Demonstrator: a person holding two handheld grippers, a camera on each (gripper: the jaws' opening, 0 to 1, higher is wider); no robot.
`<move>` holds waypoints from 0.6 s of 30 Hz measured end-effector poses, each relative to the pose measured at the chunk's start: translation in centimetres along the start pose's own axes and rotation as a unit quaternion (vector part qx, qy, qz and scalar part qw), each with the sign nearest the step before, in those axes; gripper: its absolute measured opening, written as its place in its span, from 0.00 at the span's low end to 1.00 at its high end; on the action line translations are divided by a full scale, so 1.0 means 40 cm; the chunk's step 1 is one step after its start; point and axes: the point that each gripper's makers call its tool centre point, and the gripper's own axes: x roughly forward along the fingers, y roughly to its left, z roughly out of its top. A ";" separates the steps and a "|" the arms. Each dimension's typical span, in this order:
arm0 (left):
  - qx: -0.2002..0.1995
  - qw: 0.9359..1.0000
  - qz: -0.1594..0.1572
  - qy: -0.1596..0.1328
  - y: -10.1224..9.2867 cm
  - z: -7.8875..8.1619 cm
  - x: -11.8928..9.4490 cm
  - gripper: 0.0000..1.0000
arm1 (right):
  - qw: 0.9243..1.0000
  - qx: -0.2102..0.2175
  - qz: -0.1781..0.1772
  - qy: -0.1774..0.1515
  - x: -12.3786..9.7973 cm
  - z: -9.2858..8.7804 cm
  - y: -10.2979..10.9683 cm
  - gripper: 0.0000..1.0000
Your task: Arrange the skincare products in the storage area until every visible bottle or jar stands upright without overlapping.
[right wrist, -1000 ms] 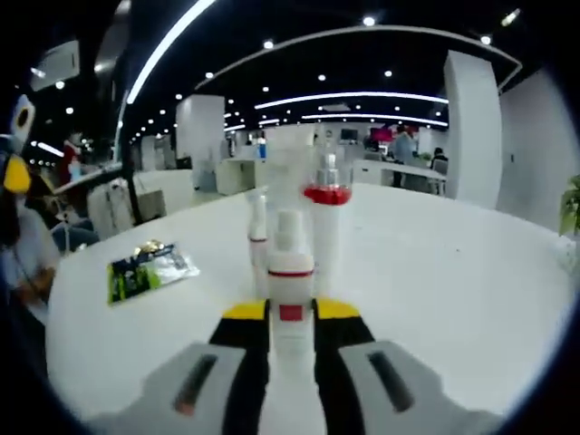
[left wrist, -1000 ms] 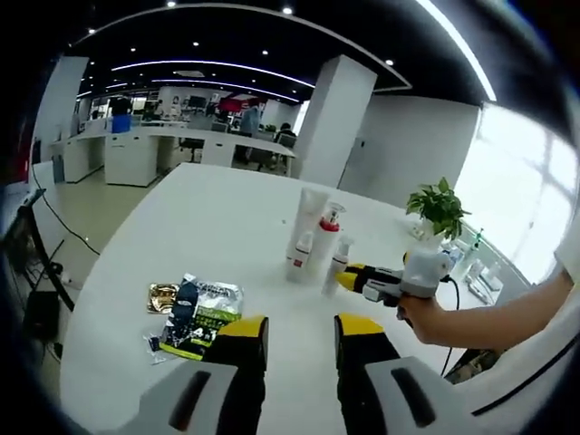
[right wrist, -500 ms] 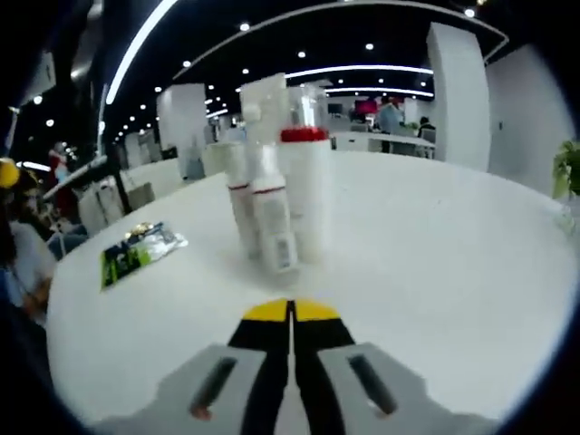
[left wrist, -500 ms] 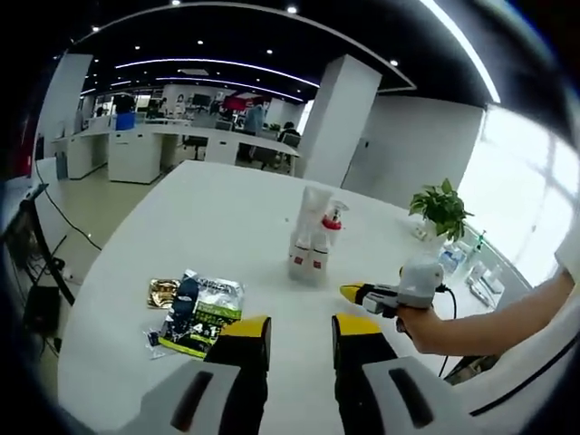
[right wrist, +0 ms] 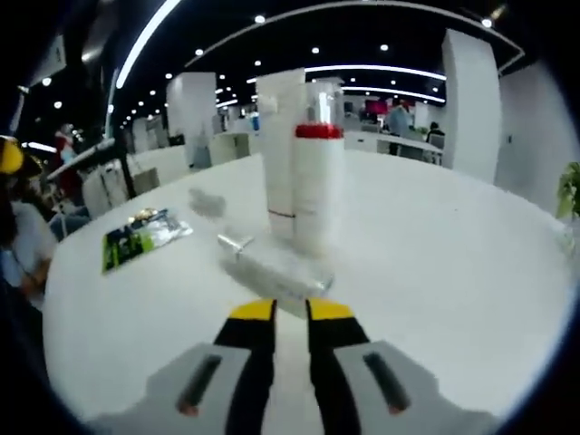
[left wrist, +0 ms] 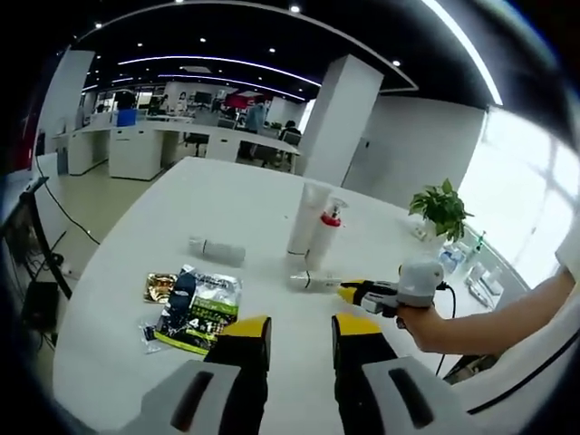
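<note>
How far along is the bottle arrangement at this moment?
Partly done: the tall white tube and the red-collared spray bottle stand upright together. Nothing is in hand; the right claw points at a small bottle lying on its side. Another bottle lies farther off. Both need standing up.

A tall white tube [right wrist: 279, 154] and a red-collared white bottle [right wrist: 317, 186] stand upright, touching, at frame centre. Two small white bottles lie toppled: one [right wrist: 272, 267] just below them, another [left wrist: 216, 249] well apart, left of the pair.
</note>
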 end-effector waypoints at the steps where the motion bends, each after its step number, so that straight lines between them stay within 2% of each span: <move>1: 0.000 1.000 0.000 0.001 0.000 -0.001 0.001 0.27 | 1.000 -0.017 0.005 0.002 0.001 0.002 0.001 0.14; 3: -0.001 1.000 -0.001 0.002 -0.001 -0.003 0.002 0.27 | 0.999 -0.041 0.020 0.002 0.009 0.011 0.008 0.18; 5: -0.002 1.000 0.000 0.001 -0.001 -0.004 0.003 0.27 | 0.997 -0.062 0.034 0.015 0.020 0.011 0.015 0.26; 8: -0.004 1.000 0.001 0.002 -0.001 -0.005 0.005 0.27 | 0.990 -0.113 0.073 0.032 0.042 0.008 0.034 0.33; 9: -0.005 1.000 0.001 0.002 -0.001 -0.004 0.005 0.27 | 0.987 -0.137 0.082 0.039 0.048 0.008 0.037 0.34; 10: -0.005 1.000 0.001 0.002 -0.001 -0.004 0.007 0.27 | 0.979 -0.175 0.096 0.043 0.057 0.011 0.043 0.34; 13: -0.004 1.000 0.002 0.001 -0.001 -0.002 0.007 0.26 | 0.962 -0.235 0.135 0.043 0.077 0.028 0.064 0.35; 16: -0.004 1.000 0.003 0.001 0.001 -0.002 0.007 0.26 | 0.947 -0.261 0.176 0.063 0.095 0.024 0.087 0.37; 17: -0.004 1.000 0.004 0.002 0.001 -0.003 0.007 0.26 | 0.940 -0.278 0.190 0.060 0.107 0.030 0.096 0.37; 18: -0.004 1.000 0.004 0.002 0.002 -0.005 0.006 0.26 | 0.935 -0.288 0.195 0.066 0.114 0.028 0.096 0.38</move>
